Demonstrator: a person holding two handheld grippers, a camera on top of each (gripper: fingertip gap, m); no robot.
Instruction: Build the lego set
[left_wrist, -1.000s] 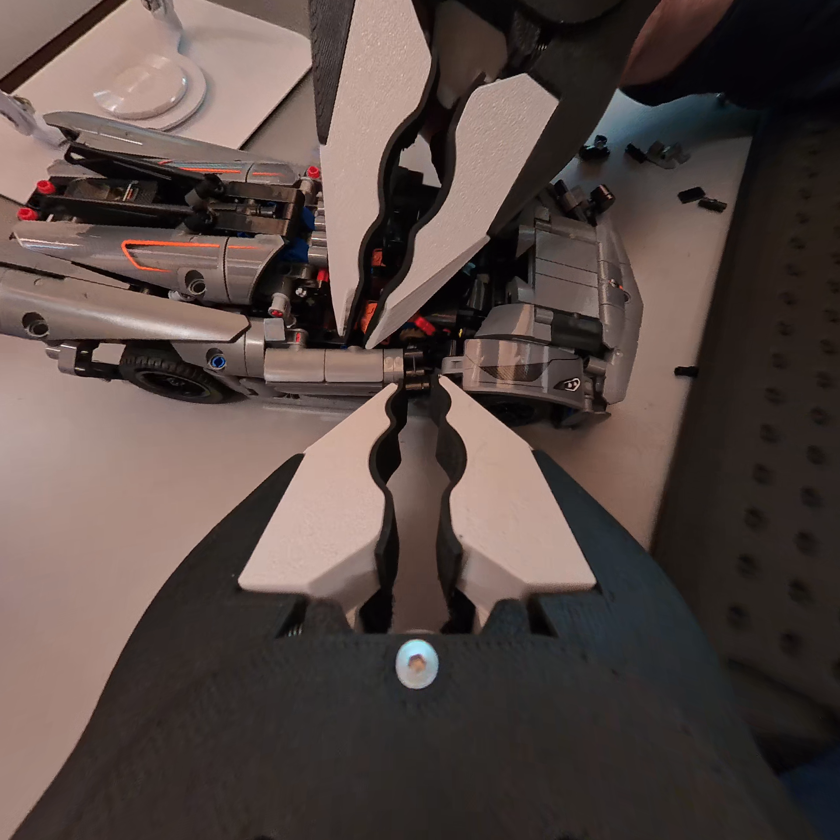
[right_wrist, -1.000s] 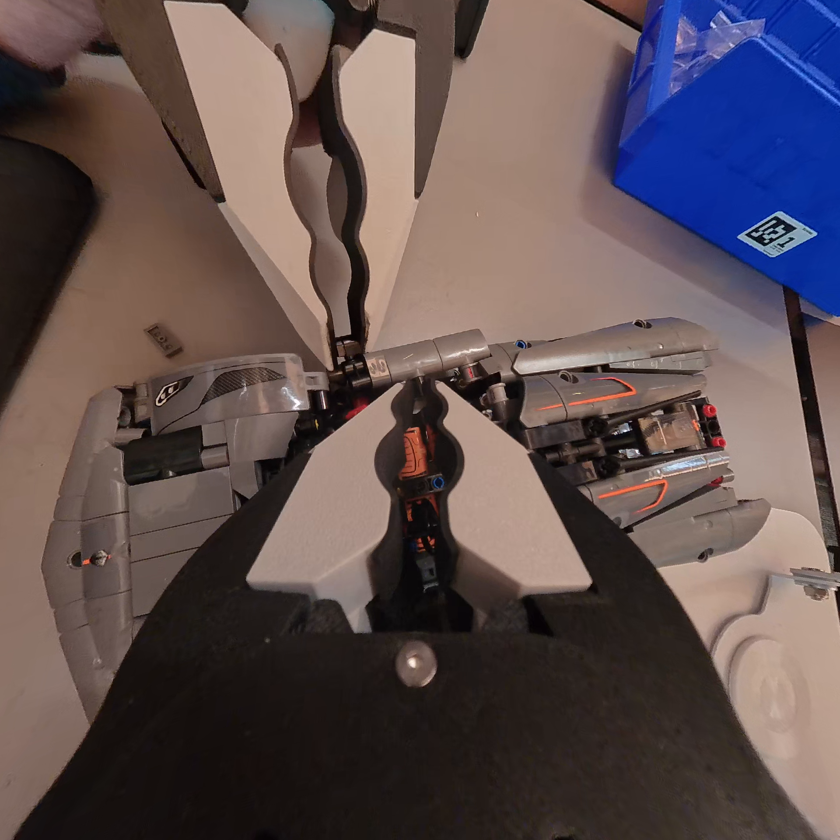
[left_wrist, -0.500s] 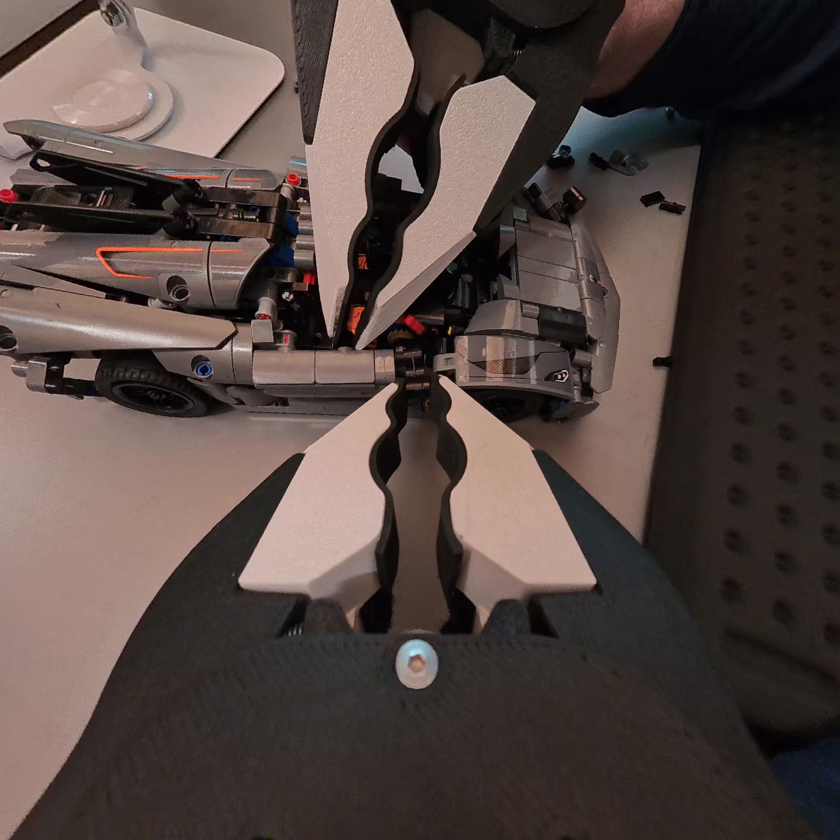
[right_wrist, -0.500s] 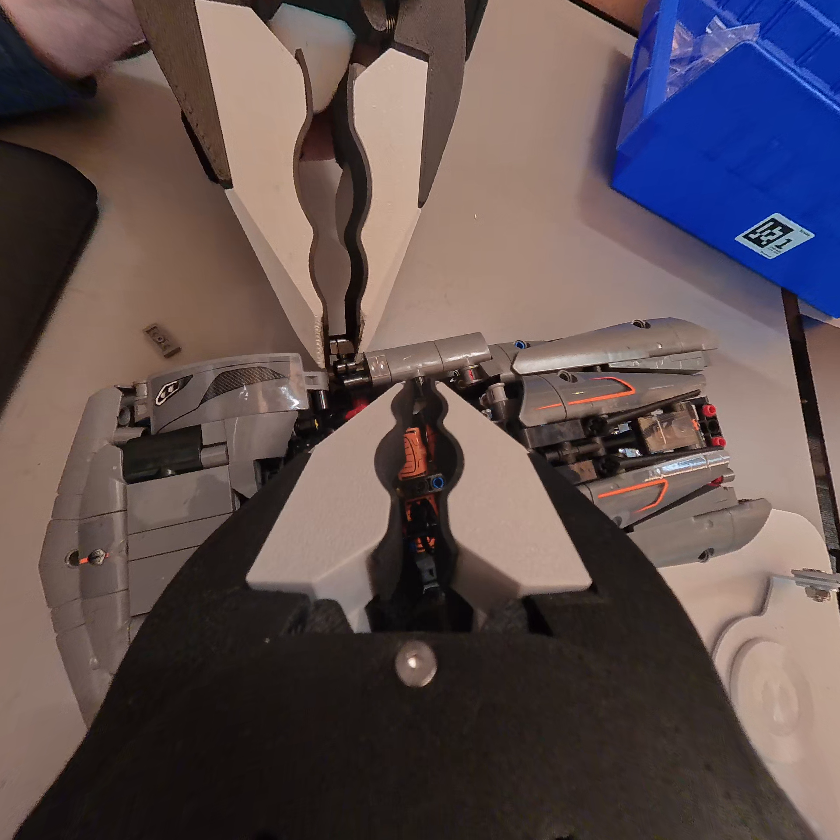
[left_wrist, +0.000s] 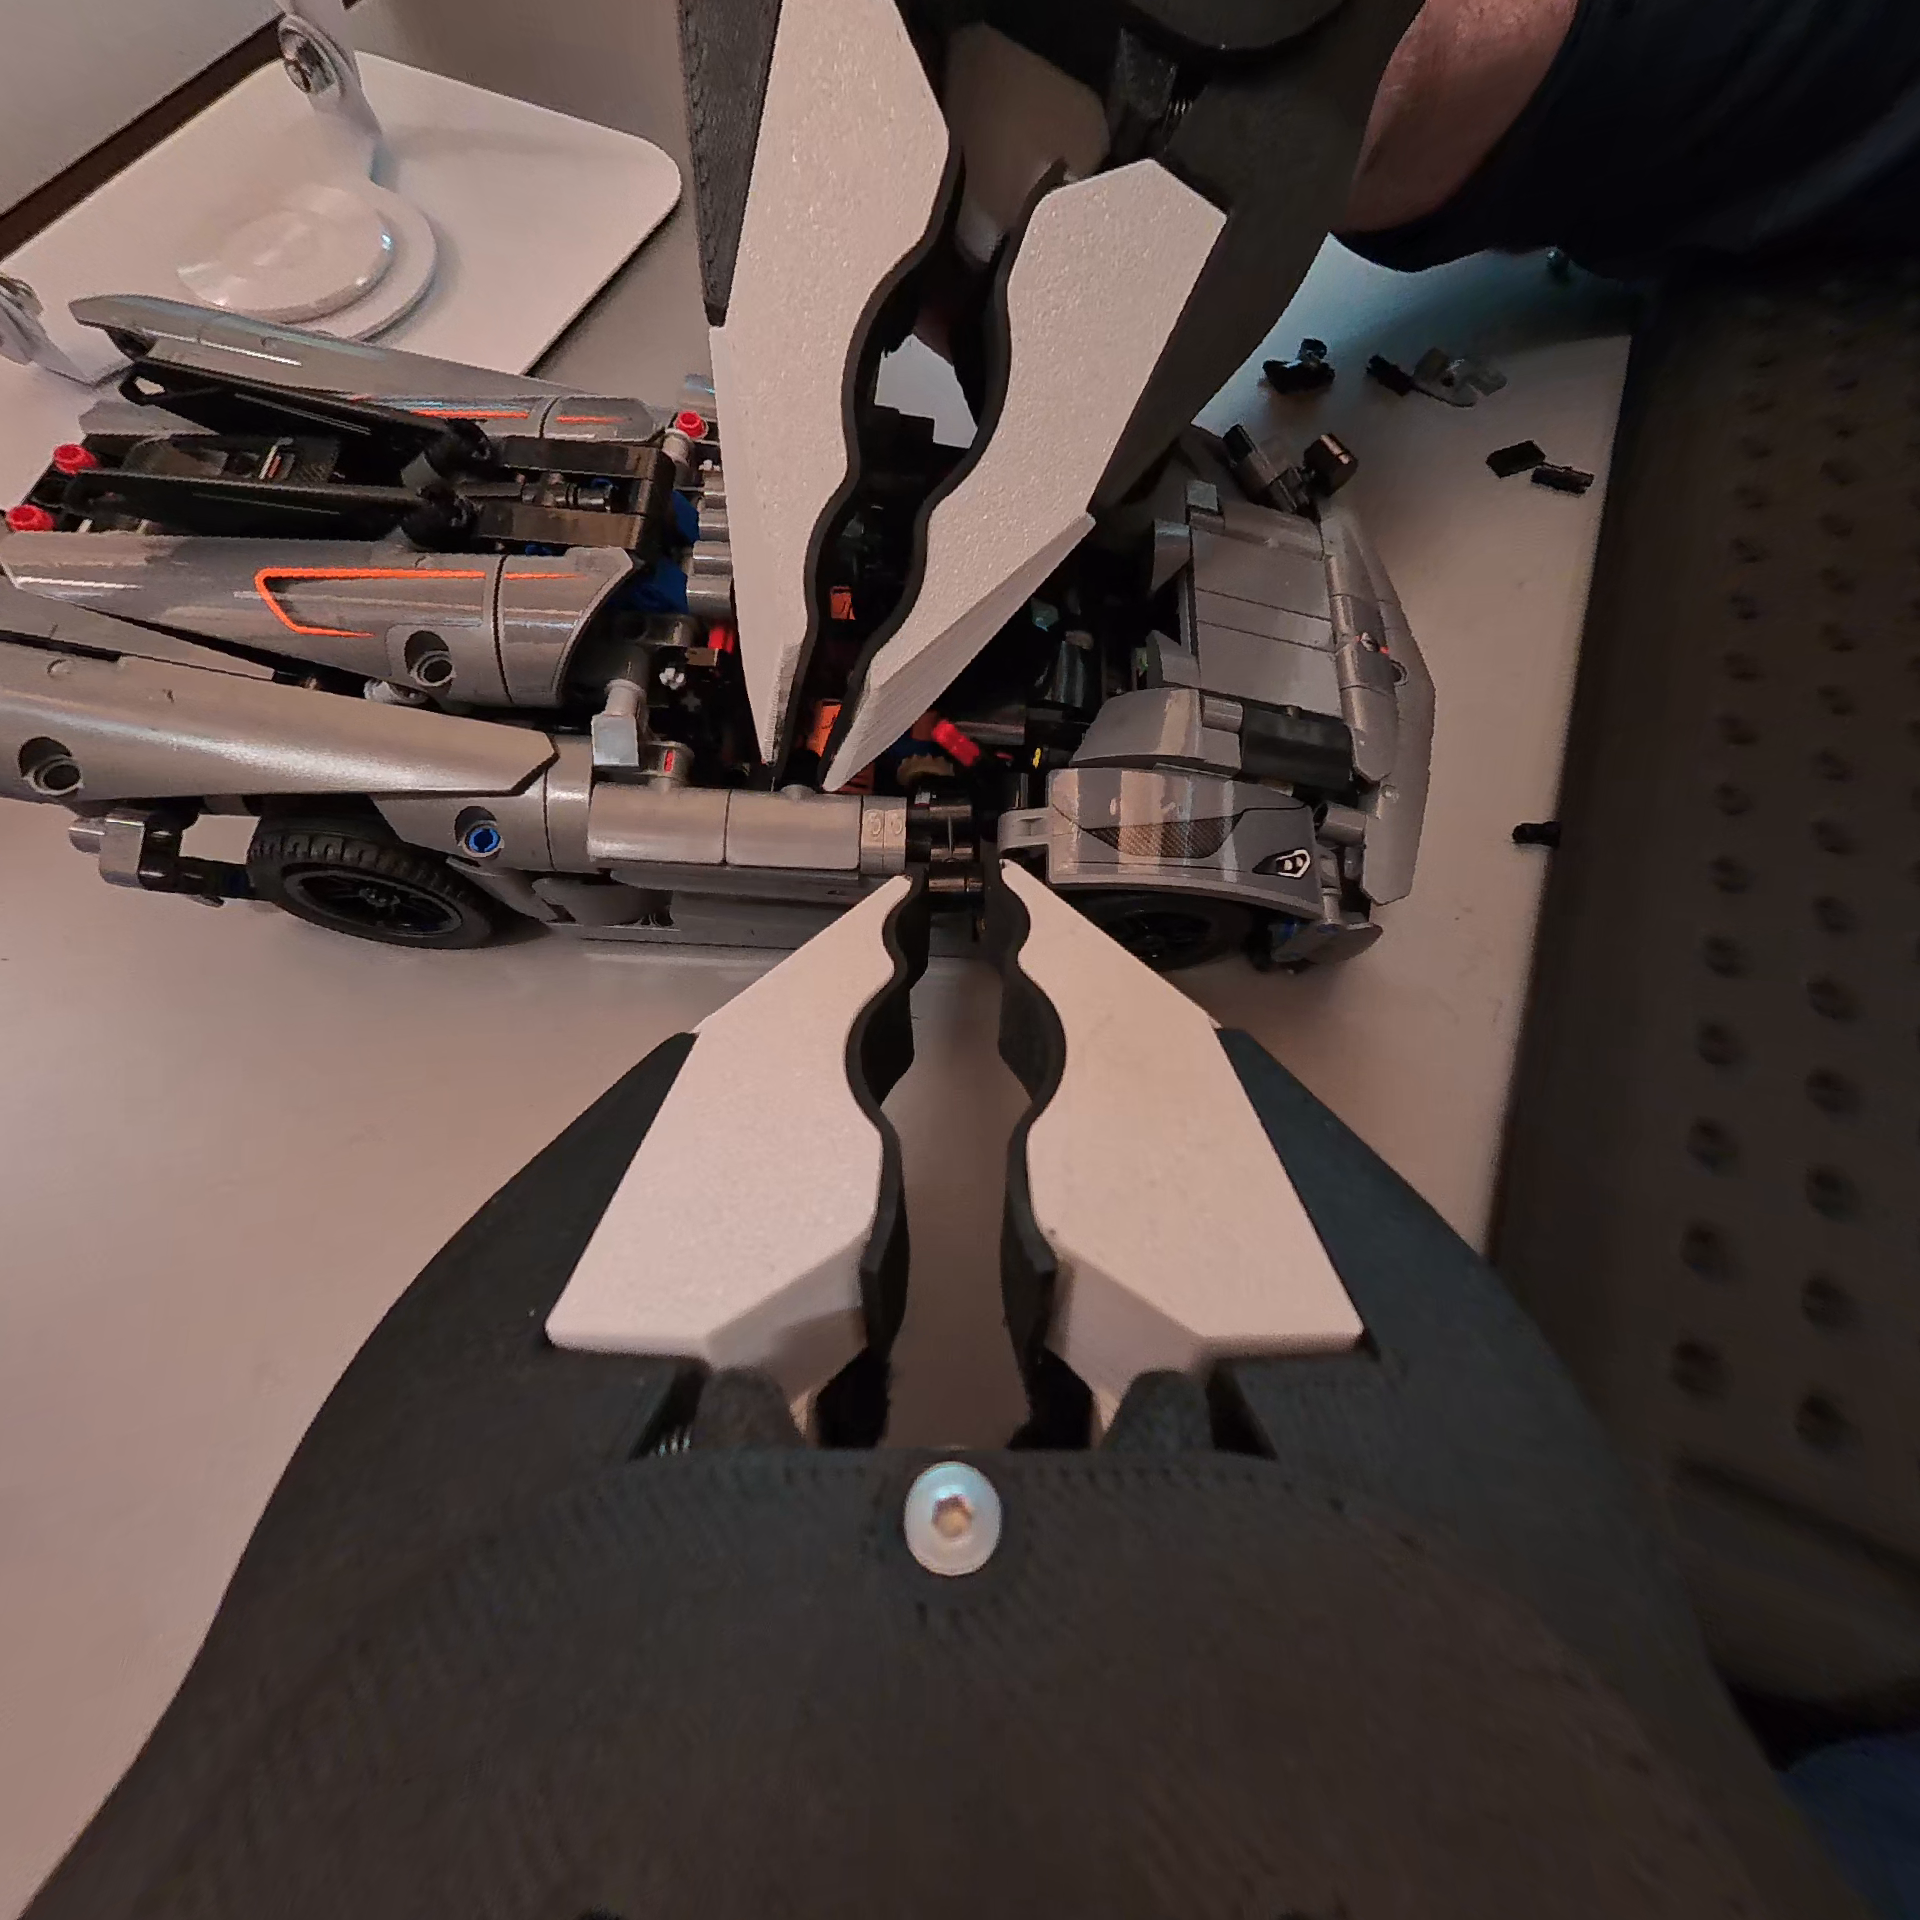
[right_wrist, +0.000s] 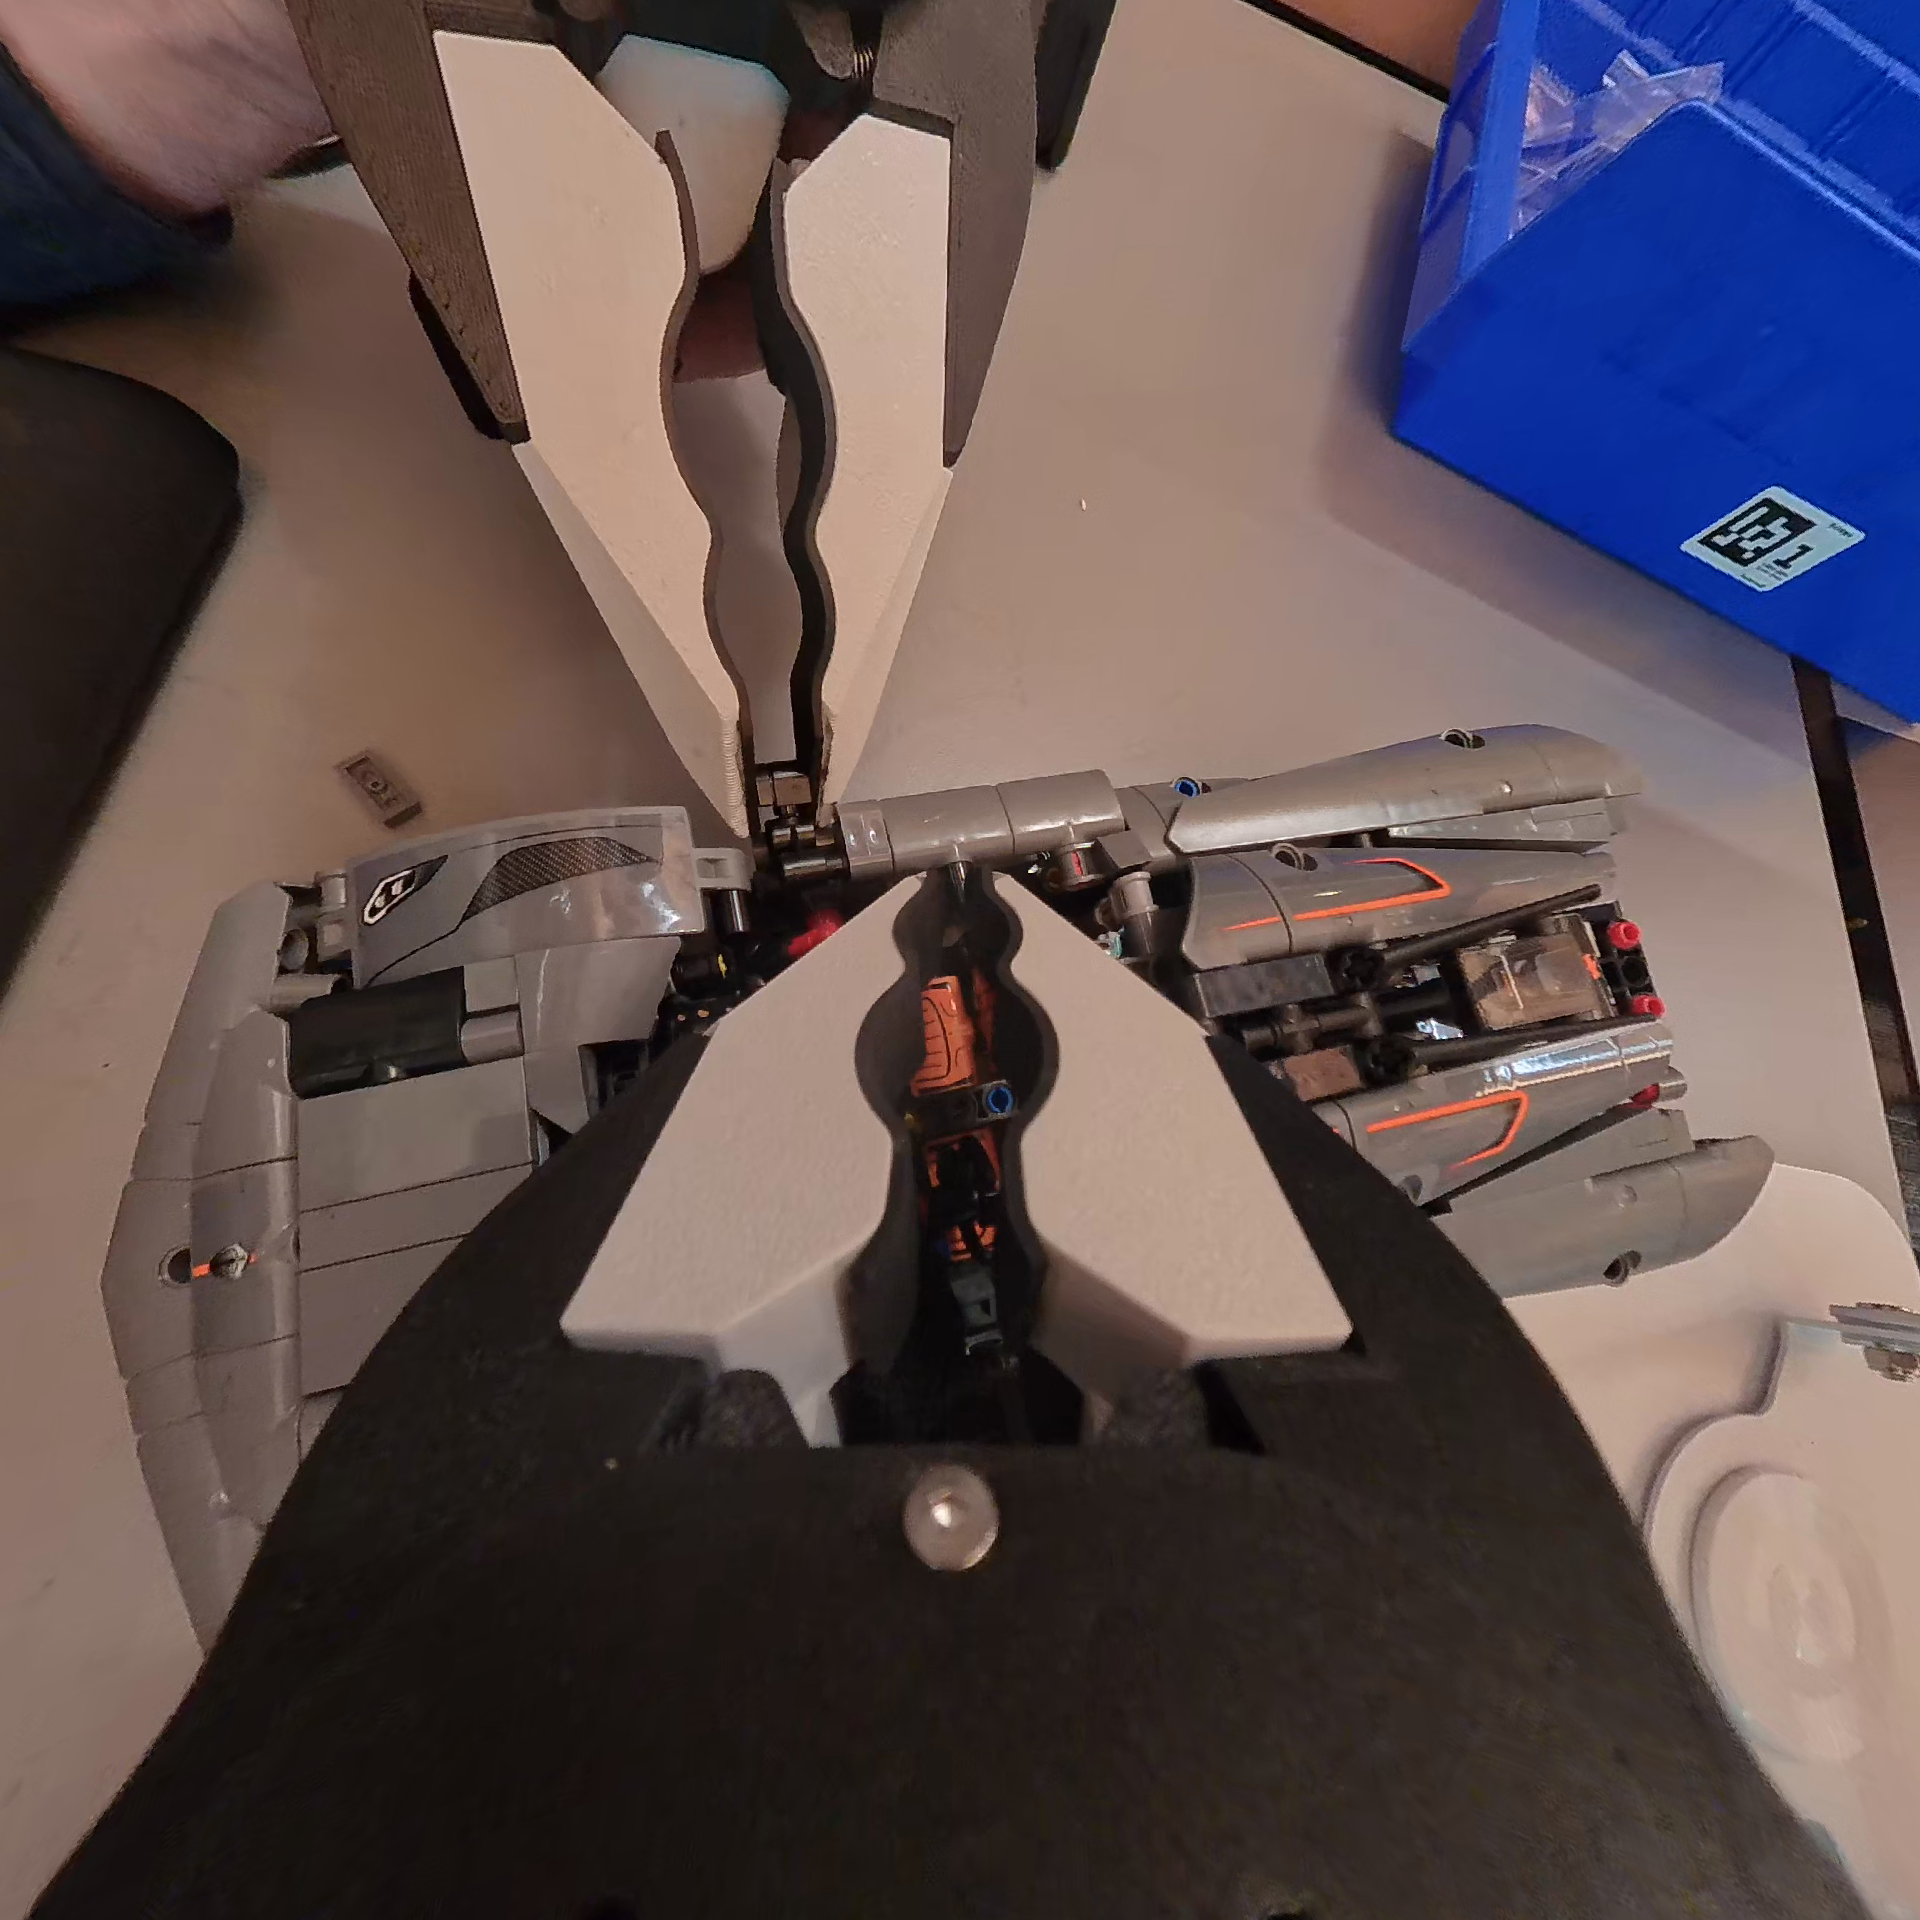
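Left hand-held gripper (left_wrist: 951, 881): pinching black connector (left_wrist: 948, 836) on car (left_wrist: 1195, 665) side rail.
Right hand-held gripper (right_wrist: 958, 883): tips nearly closed inside the cockpit, grip unclear.
Desk (left_wrist: 260, 1122): beneath both.

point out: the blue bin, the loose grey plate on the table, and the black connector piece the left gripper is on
blue bin (right_wrist: 1621, 343): right wrist view, on its front wall.
loose grey plate (right_wrist: 380, 790): right wrist view, on its top face.
black connector piece (left_wrist: 948, 844): left wrist view, on its visible middle, between the left gripper's (left_wrist: 951, 883) tips.
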